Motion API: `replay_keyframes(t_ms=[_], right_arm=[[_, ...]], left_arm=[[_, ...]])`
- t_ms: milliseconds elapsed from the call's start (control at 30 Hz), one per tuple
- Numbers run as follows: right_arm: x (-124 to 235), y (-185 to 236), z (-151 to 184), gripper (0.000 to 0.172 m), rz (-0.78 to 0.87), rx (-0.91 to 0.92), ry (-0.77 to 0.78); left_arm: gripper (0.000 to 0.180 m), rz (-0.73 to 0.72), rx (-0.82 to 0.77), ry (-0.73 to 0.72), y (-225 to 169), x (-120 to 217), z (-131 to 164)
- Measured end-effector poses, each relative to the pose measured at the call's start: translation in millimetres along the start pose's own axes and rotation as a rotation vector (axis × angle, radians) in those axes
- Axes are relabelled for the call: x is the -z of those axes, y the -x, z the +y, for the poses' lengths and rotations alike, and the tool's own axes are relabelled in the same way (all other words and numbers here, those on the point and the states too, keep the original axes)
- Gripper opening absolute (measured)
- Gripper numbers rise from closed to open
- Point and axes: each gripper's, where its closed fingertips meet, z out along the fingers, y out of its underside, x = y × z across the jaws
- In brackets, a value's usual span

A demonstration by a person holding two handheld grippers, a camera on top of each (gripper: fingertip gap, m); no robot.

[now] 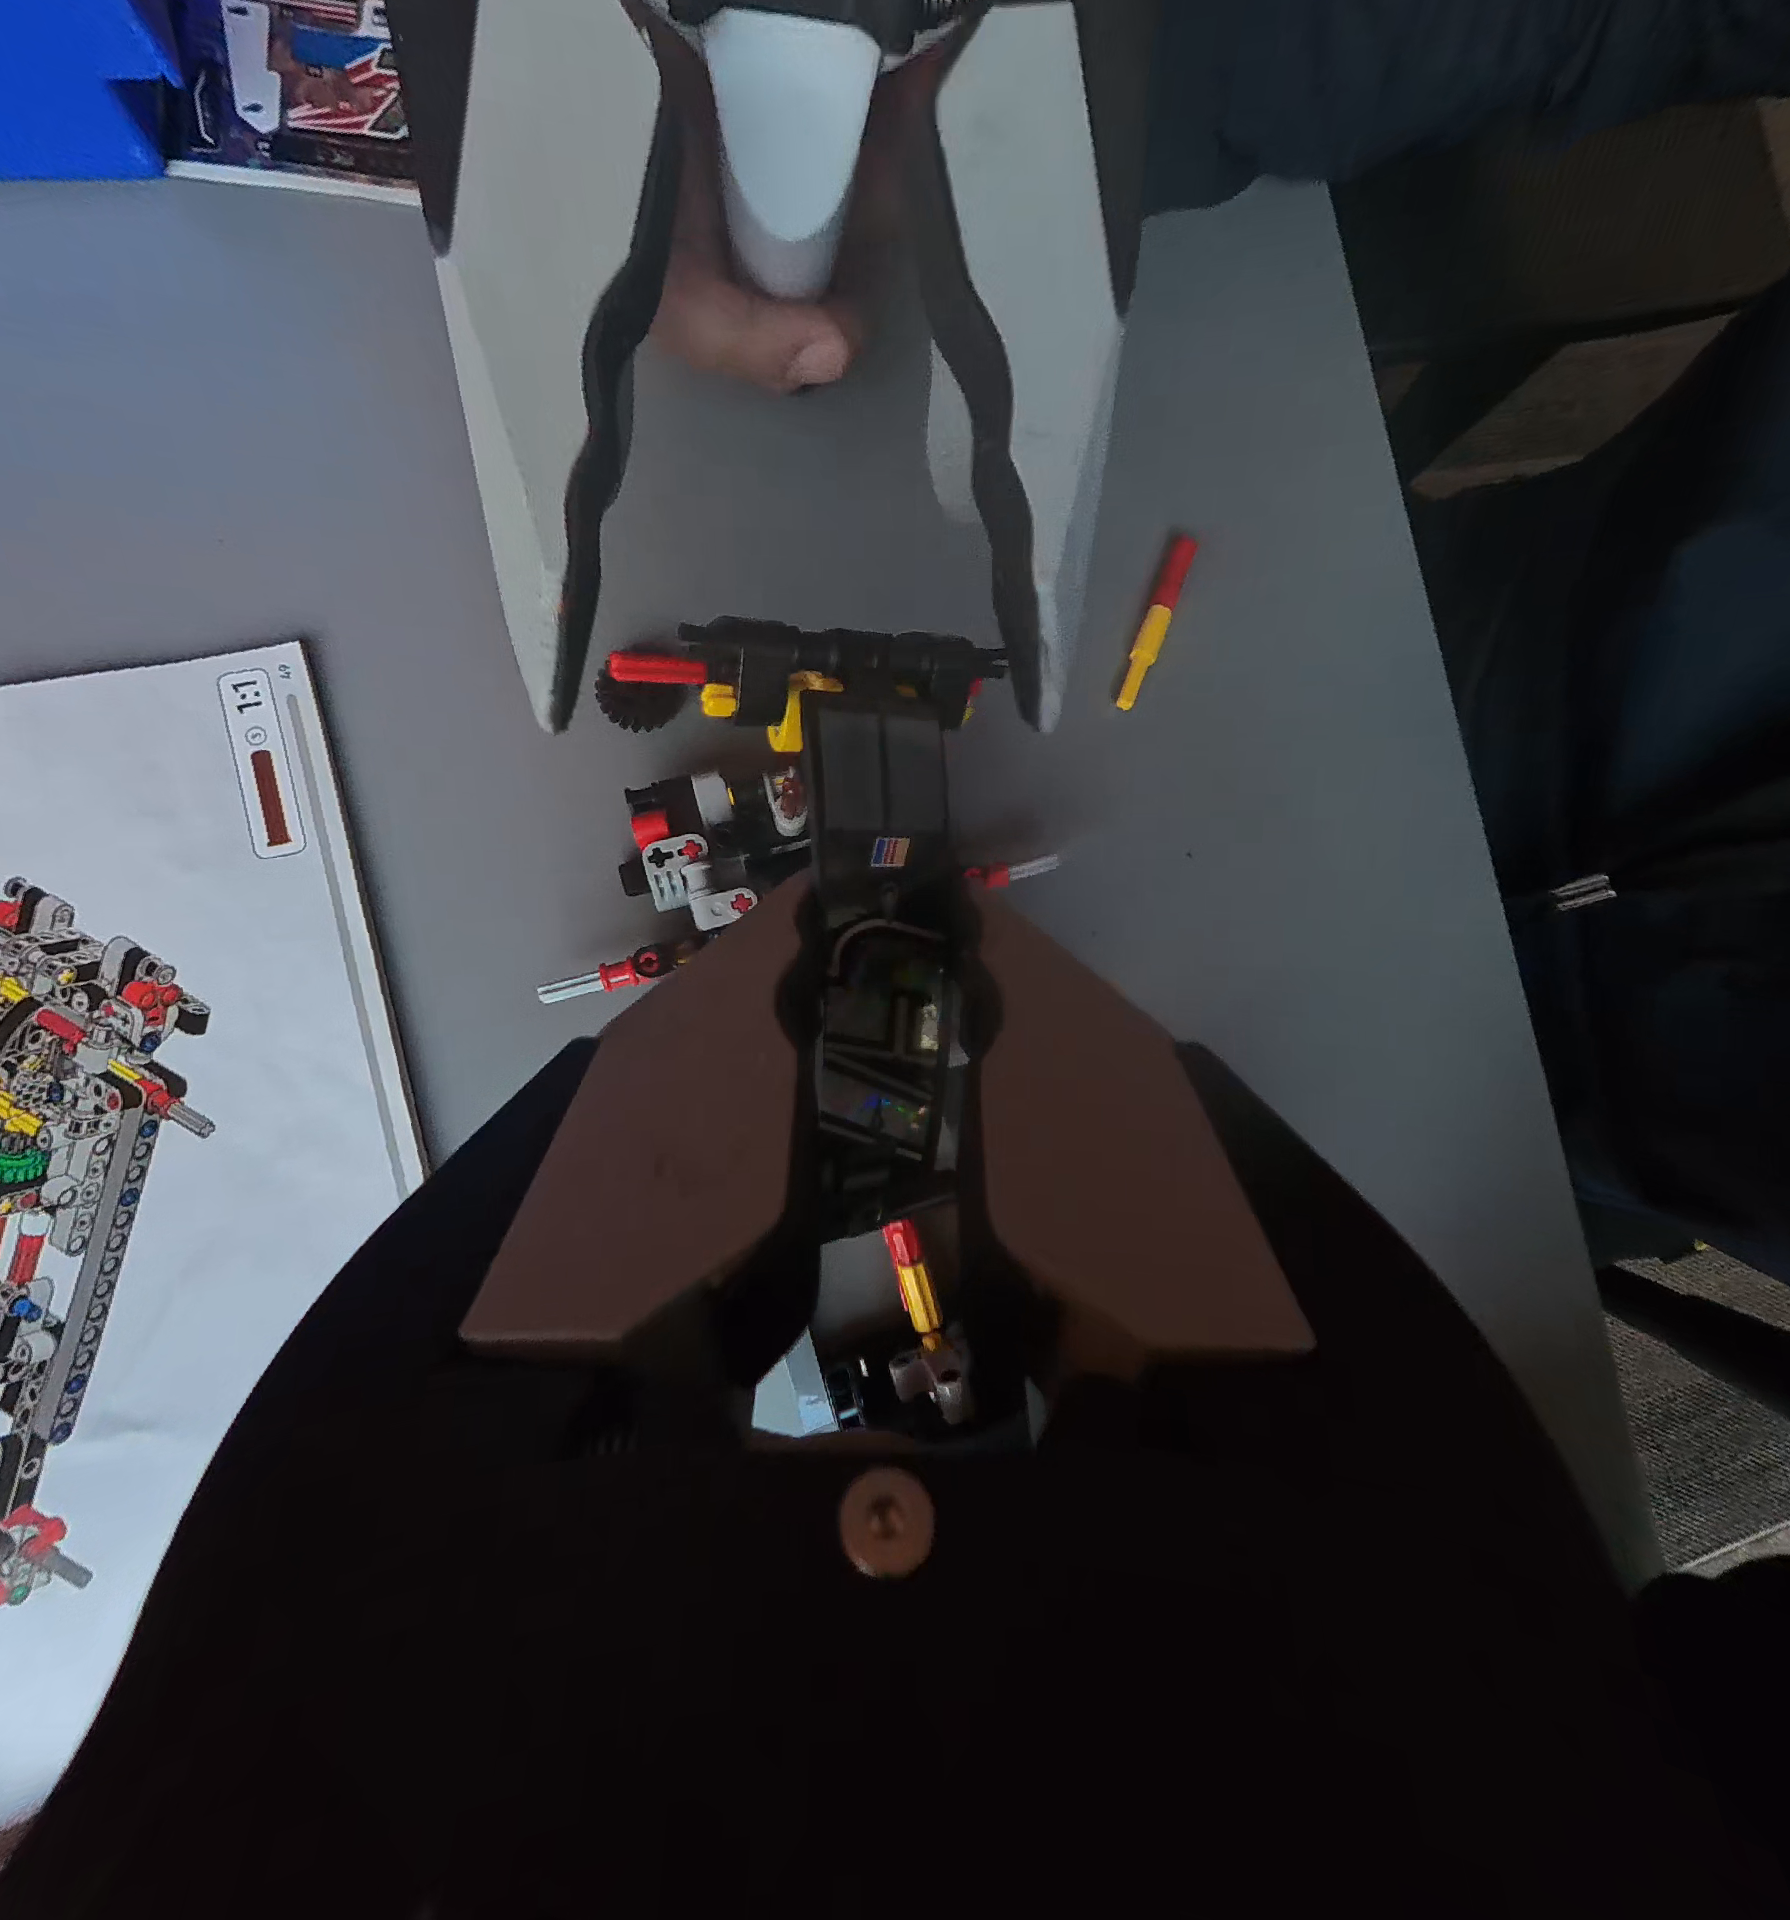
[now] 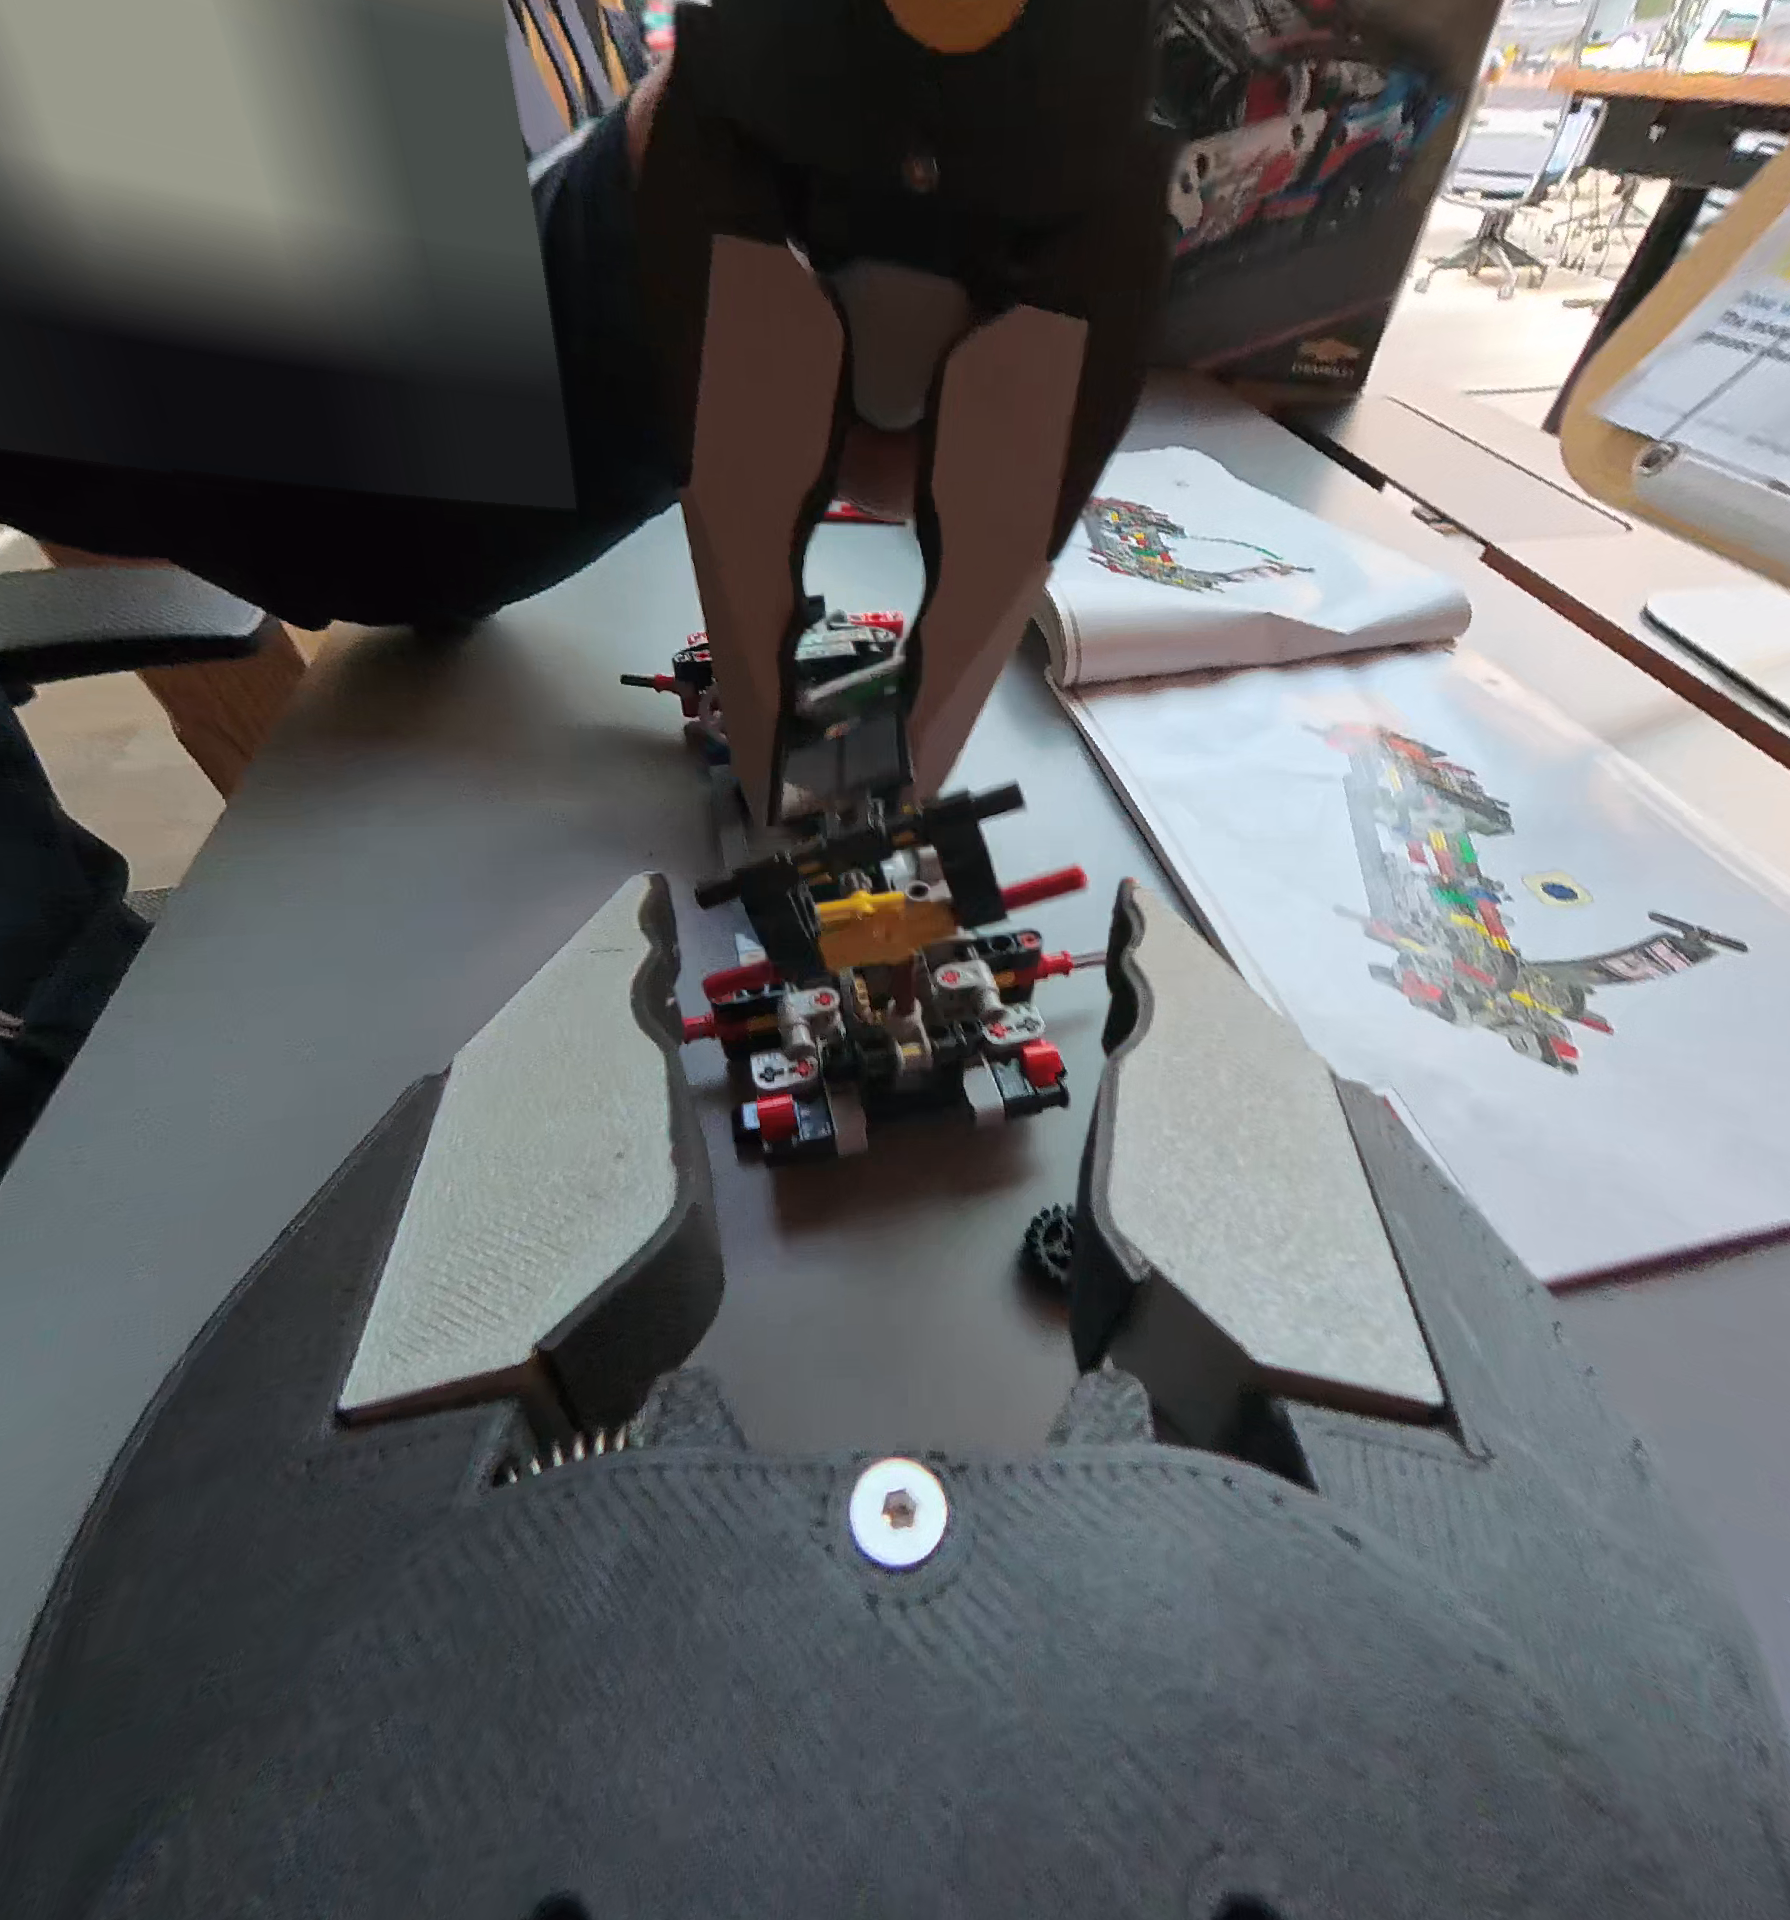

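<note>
Both wrist cameras are facing each other across the surface (image 1: 247, 436): the left is looking steeply down, the right is looking low and forward; both are sharing the close toy-brick model (image 1: 875, 790) (image 2: 870, 997).

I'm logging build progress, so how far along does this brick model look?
Partly built. Done: a brick chassis of black, red, grey and yellow parts stands assembled on the grey table. In hand: the left gripper is shut on the model's black body panel; the right gripper is open around the front. Left: loose pins and a black gear; the open manual pictures a longer build.
</note>
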Motion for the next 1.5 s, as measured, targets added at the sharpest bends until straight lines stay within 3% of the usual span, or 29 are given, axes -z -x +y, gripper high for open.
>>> replay_keyframes(t_ms=[300,467,833,1500], right_arm=[[-15,-4,10,0.07,0.119,0.174,0.108],[-6,-12,10,0.057,0.151,0.176,0.114],[-12,-6,30,0.058,0.085,0.121,0.19],[-8,-2,8,0.06,0.088,0.141,0.075]], left_arm=[[0.019,0.026,0.038,0.051,2,-1,17],[0.019,0.015,0.085,0.086,9,-1,27],[0.019,0.055,0.143,0.165,4,-14,41],[0.018,0.086,0.125,0.039,-8,2,16]])
